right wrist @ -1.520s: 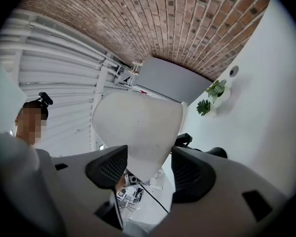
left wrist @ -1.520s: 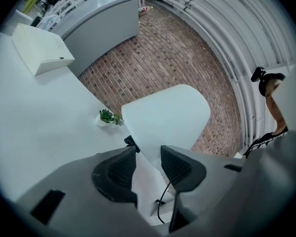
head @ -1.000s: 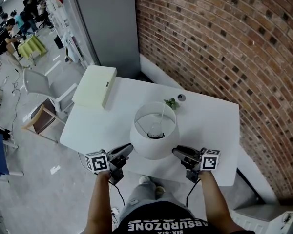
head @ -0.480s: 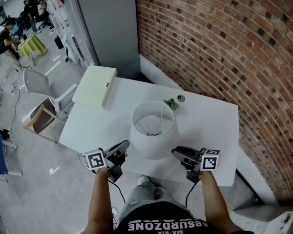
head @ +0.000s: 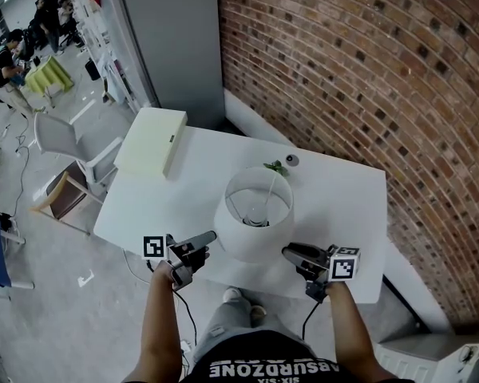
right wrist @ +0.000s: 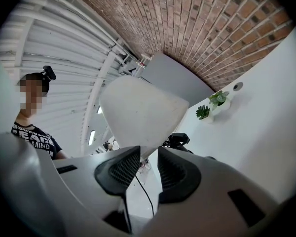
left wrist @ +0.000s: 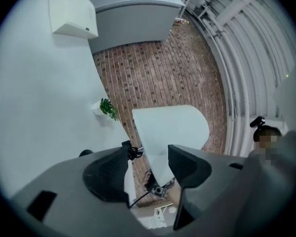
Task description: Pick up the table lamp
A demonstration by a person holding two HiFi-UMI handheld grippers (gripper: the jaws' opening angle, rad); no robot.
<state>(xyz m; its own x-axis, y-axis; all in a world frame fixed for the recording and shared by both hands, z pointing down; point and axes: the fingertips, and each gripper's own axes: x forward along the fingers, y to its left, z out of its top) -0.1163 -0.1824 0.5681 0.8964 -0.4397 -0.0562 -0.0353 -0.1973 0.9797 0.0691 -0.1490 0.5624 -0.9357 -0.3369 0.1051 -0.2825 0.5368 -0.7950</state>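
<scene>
Lamp (head: pixel 254 223) | right gripper (head: pixel 289 251) pinches rim (right wrist: pixel 144 144) | left gripper (head: pixel 206 242) just opened, rim between

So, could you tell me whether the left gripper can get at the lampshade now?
Probably yes: the jaws of the left gripper have just been opening, and the rim of the lampshade stands between them, unpressed, with nothing blocking.

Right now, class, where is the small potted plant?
In the head view the potted plant stands on the white table, just behind the table lamp and left of a small round object, near the brick wall.
</scene>
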